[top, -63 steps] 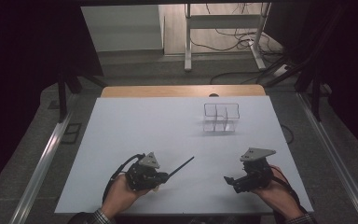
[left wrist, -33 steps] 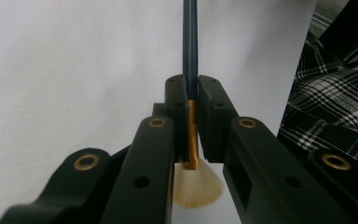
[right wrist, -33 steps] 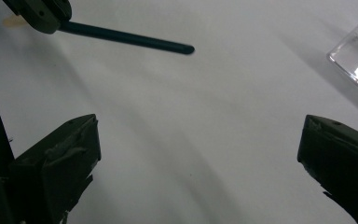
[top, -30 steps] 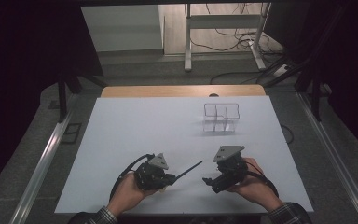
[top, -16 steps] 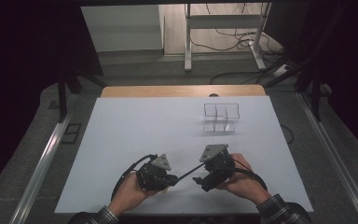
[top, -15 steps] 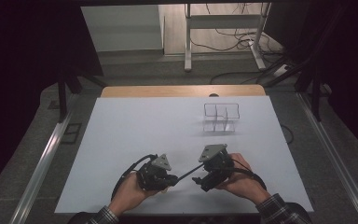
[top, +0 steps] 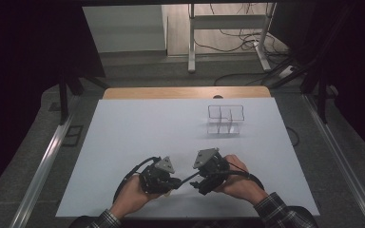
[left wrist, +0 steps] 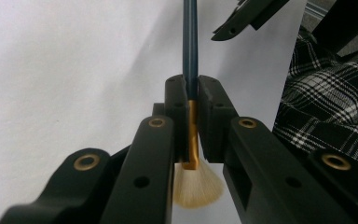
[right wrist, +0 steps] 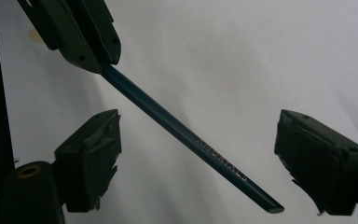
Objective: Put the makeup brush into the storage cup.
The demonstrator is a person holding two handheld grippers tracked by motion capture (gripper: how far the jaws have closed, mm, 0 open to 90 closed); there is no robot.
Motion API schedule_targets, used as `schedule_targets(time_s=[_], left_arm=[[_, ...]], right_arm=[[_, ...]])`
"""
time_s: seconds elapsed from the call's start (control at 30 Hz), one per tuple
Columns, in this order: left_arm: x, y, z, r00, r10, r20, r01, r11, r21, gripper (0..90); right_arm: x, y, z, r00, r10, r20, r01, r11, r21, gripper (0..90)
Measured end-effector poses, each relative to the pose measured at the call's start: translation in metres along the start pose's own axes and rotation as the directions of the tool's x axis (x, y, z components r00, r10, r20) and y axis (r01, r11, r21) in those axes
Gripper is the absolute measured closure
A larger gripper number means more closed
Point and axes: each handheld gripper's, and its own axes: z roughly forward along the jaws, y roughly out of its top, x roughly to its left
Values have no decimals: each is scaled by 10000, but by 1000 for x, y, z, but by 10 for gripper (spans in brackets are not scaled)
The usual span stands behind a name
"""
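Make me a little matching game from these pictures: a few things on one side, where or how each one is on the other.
Things:
1. paintbrush
2. left gripper
3. right gripper
4. clear divided box

States:
A. stands alone toward the far right of the white table
B. fingers spread wide on either side of the dark handle, not touching it; they have just been closing
C. clamped at its gold band, bristles toward the holding hand
D. fingers pressed shut on the brush

Pairs: 1-C, 2-D, 3-B, 4-A
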Motion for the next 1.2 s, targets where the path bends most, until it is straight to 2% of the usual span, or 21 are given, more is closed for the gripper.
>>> schedule_targets(time_s=[0.1, 0.23, 0.47, 0.53, 0.57, 0.63, 0.7, 0.8, 0.83, 0.9, 0.93, 0.97, 1.07, 1.13, 1.2], left_arm=[[0, 0, 1, 10000, 14, -25, -14, 10000, 27, 838], [-1, 0, 1, 10000, 55, -22, -55, 9999, 119, 838], [0, 0, 1, 10000, 68, -47, -67, 9997, 243, 838], [2, 0, 0, 9996, 289, -58, -286, 9983, 501, 838], [0, -1, 2, 10000, -27, -56, 29, 9997, 237, 837], [0, -1, 1, 10000, 5, -46, -4, 9995, 301, 838], [3, 0, -1, 9993, 371, -73, -366, 9973, 635, 837], [3, -1, -2, 9993, 347, -120, -339, 9975, 628, 831], [4, -1, -2, 9991, 303, -306, -283, 9977, 616, 822], [6, -2, -5, 9947, 205, -1005, -171, 9993, 337, 746], [7, -2, -6, 9920, -332, -1217, 301, 9992, -275, 610], [9, -2, -8, 9913, -478, -1227, 423, 9980, -469, 488], [10, -2, -10, 9839, -327, -1757, 219, 9978, -632, 249], [9, -2, -9, 9785, -302, -2039, 173, 9977, -648, 153], [8, -2, -9, 9758, -339, -2159, 205, 9977, -640, 84]], right_arm=[[0, 0, 1, 9999, -164, -44, 164, 9999, 44, 213], [0, 1, 1, 9989, -310, -340, 316, 9994, 157, 294], [-1, 0, 0, 9981, -563, -265, 570, 9980, 289, 415], [-1, -1, 0, 9975, -687, -137, 691, 9971, 323, 449], [-1, -1, -1, 9972, -706, -244, 714, 9969, 342, 468], [-1, -1, -1, 9969, -735, -294, 746, 9965, 384, 508], [0, -1, -1, 9966, -820, -115, 825, 9956, 453, 550], [1, -3, 0, 9947, -1005, -205, 1016, 9930, 597, 635], [1, -3, 1, 9934, -1116, -265, 1133, 9908, 742, 683], [3, -5, 2, 9886, -1240, -855, 1327, 9856, 1048, 798], [3, -5, 2, 9848, -1181, -1272, 1315, 9860, 1024, 852], [4, -4, 2, 9821, -1038, -1571, 1187, 9890, 887, 858], [4, -2, 1, 9836, -884, -1573, 1037, 9903, 924, 858], [2, -3, 1, 9848, -681, -1597, 830, 9926, 885, 858], [2, -4, 1, 9869, -629, -1488, 770, 9929, 904, 858]])
